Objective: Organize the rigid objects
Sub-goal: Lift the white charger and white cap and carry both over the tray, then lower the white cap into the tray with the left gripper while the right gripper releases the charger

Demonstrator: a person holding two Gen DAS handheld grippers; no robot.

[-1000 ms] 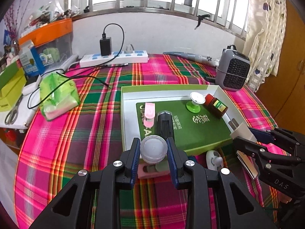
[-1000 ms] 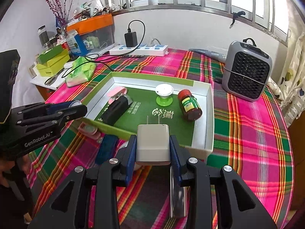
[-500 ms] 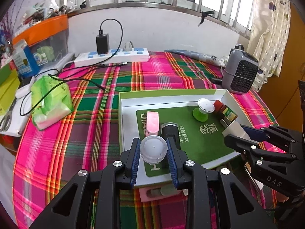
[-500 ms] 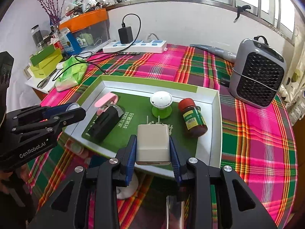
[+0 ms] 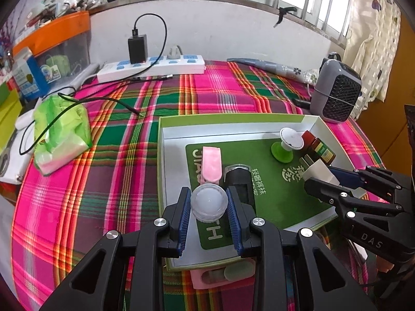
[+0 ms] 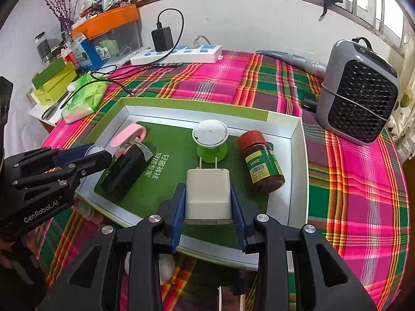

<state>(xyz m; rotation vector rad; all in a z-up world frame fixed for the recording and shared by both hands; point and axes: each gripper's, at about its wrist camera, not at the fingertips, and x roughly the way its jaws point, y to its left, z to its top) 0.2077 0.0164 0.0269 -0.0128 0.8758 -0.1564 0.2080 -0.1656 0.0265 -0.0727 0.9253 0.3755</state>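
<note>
Right wrist view: heater (image 6: 359,98) beside tray (image 6: 302,155); scissors (image 6: 50,111) perhaps.

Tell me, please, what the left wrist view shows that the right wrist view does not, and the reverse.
Only the left wrist view shows the round clear jar clamped in the left gripper and a pink case lying outside the tray's near edge. Only the right wrist view shows the scissors and the plug prongs of the white charger held by the right gripper. Both show the tray, brown bottle and heater.
</note>
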